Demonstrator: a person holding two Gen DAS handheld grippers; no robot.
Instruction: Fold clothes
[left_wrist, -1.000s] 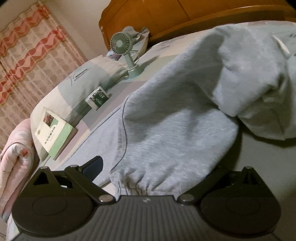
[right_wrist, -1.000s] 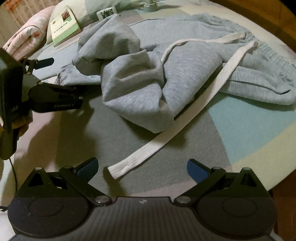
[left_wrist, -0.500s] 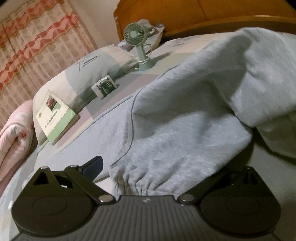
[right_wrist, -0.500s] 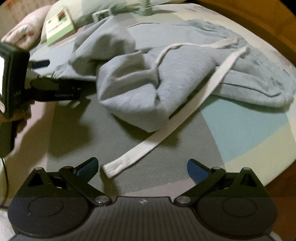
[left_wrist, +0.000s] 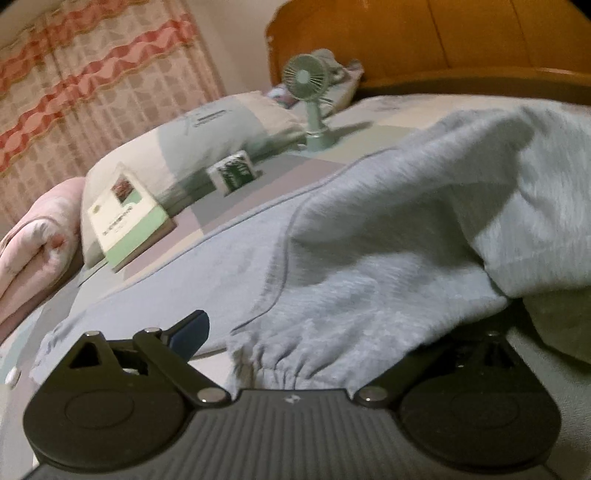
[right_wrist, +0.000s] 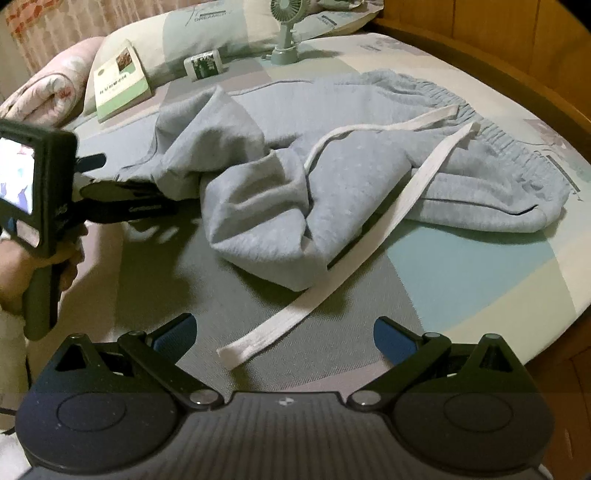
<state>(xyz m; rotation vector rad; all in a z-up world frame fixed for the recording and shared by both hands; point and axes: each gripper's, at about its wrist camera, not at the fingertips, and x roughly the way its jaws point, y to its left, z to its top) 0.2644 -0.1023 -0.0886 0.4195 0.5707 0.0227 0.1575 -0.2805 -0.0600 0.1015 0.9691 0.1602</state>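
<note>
Grey sweatpants lie crumpled on the bed, waistband at the right, with a long white drawstring trailing toward me. In the left wrist view a leg's gathered cuff lies between the fingers of my left gripper, which stands open; the cloth covers its right finger. From the right wrist view the left gripper reaches under that leg at the left, held by a hand. My right gripper hovers open over the drawstring's loose end, holding nothing.
A green-and-white book, a small box and a green desk fan sit near the pillows at the back. A pink quilt is at the left. A wooden bed frame rims the right side.
The left gripper has moved in and to the right under the trouser leg, the cuff staying between its fingers. The right gripper has drawn back and up, showing more of the bed.
</note>
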